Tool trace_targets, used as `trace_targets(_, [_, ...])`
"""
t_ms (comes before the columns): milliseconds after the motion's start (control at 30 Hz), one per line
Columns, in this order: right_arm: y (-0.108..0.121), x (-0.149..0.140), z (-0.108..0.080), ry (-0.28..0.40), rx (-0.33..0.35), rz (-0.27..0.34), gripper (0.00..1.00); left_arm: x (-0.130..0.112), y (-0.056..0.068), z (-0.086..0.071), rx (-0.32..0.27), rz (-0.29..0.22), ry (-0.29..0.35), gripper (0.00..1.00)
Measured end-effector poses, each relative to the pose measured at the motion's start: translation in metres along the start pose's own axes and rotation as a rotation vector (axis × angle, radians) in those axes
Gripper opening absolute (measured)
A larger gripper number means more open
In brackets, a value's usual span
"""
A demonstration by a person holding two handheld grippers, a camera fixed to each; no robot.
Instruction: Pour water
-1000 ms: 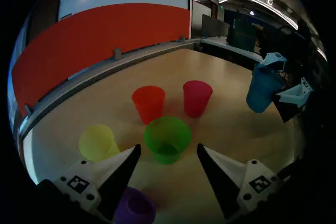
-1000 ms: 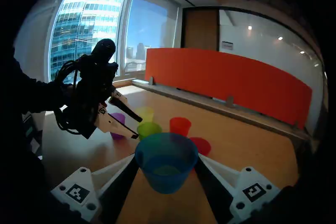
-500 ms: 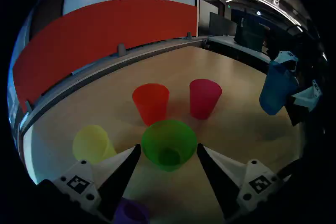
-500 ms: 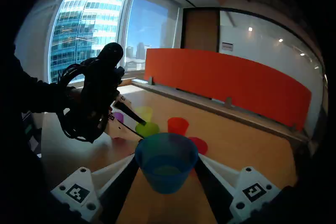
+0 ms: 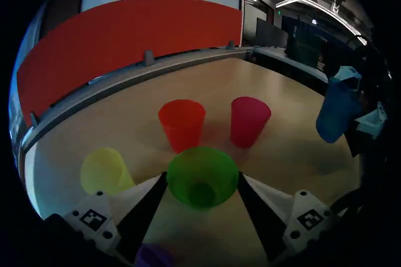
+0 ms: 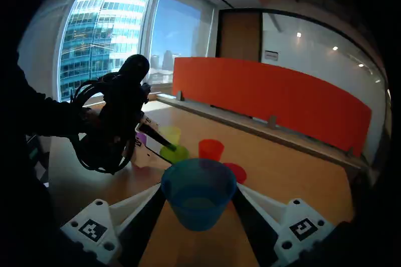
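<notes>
Grasp step: your left tool (image 5: 200,174), spread open, straddles the green plastic cup (image 5: 202,189); right tool (image 6: 198,187) clamps the blue plastic cup (image 6: 198,209). Next: close left, then tip blue over green.

Left tool (image 5: 201,175) spread, right tool (image 6: 199,187) clamped

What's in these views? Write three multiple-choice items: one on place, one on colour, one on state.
1. Where is the green cup?
A. on the floor
B. between the left gripper's fingers
C. on a shelf

2. What colour is the cup that the right gripper holds?
A. yellow
B. purple
C. blue

3. The blue cup is:
A. held above the table
B. lying on its side
C. upside down

Answers: B, the fingers flank it; C, blue sits between its fingers; A, the left gripper view shows table beneath it.
</notes>
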State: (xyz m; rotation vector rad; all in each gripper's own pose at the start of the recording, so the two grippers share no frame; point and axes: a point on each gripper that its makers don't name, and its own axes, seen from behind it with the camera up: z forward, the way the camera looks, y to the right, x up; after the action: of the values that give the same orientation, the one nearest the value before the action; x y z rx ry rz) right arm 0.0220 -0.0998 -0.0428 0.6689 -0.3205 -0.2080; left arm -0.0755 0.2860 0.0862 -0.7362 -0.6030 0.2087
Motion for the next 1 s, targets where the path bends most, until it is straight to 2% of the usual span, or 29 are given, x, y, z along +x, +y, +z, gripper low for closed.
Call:
trace_targets(133, [0.001,-0.001,0.0,-0.001,-0.001,0.001,0.91,0.0,-0.002,0.002,0.009,-0.001,-0.003,0.99])
trace_targets(267, [0.001,-0.001,0.0,-0.001,-0.001,0.001,0.91,0.0,-0.004,0.003,0.025,0.006,0.003,0.88])
trace_targets(567, [0.003,0.0,0.0,0.003,-0.002,0.0,0.91,0.008,-0.001,-0.002,0.023,0.014,0.034,0.87])
trace_targets(767, [0.002,0.005,-0.002,0.009,-0.003,-0.004,0.91,0.021,0.003,-0.016,0.01,0.002,0.075,0.87])
trace_targets(1000, [-0.002,0.015,-0.003,0.023,-0.002,-0.009,0.91,0.036,0.006,-0.047,0.003,0.008,0.137,0.87])
